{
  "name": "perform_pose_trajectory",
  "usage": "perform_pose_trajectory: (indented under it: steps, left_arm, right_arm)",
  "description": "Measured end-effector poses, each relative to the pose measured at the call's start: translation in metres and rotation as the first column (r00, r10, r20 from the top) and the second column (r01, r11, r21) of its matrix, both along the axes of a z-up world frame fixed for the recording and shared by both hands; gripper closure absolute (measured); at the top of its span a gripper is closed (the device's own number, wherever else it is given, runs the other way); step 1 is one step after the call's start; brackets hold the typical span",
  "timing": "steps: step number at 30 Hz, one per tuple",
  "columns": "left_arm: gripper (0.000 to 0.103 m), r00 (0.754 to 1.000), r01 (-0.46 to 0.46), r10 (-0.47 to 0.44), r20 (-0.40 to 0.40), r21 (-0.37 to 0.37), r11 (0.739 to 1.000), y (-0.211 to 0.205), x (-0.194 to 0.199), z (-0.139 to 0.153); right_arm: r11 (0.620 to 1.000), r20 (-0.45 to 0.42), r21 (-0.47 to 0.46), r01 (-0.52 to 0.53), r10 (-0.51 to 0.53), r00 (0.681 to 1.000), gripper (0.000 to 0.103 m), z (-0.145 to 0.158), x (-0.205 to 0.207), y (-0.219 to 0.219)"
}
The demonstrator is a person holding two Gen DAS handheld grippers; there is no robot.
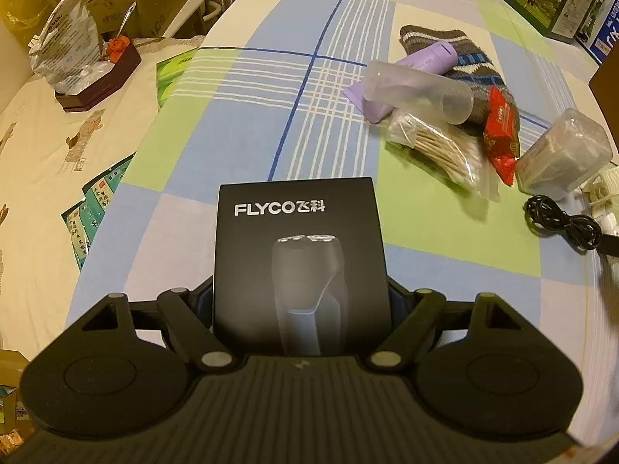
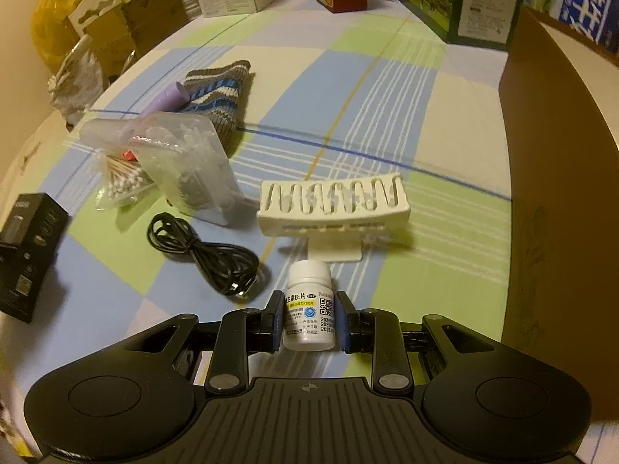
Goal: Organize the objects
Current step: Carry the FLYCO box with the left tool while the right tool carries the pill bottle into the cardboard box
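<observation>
The left gripper point(image 1: 301, 301) grasps a black shaver box point(image 1: 300, 255), its long axis running away from the camera. The right gripper point(image 2: 309, 319) is clenched on a white pill bottle point(image 2: 308, 307), cap pointing far.

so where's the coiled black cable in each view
Left wrist view: the black cable lies at the right edge, just below the clear plastic box.
Right wrist view: the black cable lies left of centre, between the shaver box and the pill bottle.
Shared landmark: the bag of cotton swabs lies beyond the cable in both.
</observation>
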State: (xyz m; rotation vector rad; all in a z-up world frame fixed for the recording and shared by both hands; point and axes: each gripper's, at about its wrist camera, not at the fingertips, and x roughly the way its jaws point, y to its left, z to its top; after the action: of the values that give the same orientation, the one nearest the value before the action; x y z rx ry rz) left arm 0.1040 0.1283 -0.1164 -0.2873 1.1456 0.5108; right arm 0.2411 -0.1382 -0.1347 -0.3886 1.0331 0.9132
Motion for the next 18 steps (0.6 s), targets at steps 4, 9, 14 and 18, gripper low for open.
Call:
perform_pose_trajectory:
  steps: [4, 9, 14, 18]
  left_arm:
    - [0.026, 1.000, 0.008, -0.008, -0.003, 0.002, 1.000, -0.004, -0.002, 0.002]
    - [0.026, 1.000, 0.026, -0.026, 0.014, 0.001, 1.000, -0.013, -0.006, 0.013]
    - [0.027, 0.997, 0.067, -0.067, 0.044, -0.001, 0.998, -0.028, -0.010, 0.029]
    - [0.027, 0.992, 0.103, -0.103, 0.073, -0.004, 0.995, -0.044, -0.010, 0.043]
  right_arm:
    - [0.999, -0.025, 0.036, 0.022, -0.021, 0.999, 0.079, 0.009, -0.003, -0.011]
    - [0.994, -0.057, 0.093, 0.051, -0.046, 0.997, 0.079, 0.026, -0.008, -0.028]
    - [0.988, -0.077, 0.142, 0.065, -0.054, 0.996, 0.079, 0.044, -0.013, -0.046]
    - [0.982, -0.081, 0.176, 0.075, -0.061, 0.995, 0.079, 0.059, -0.016, -0.063]
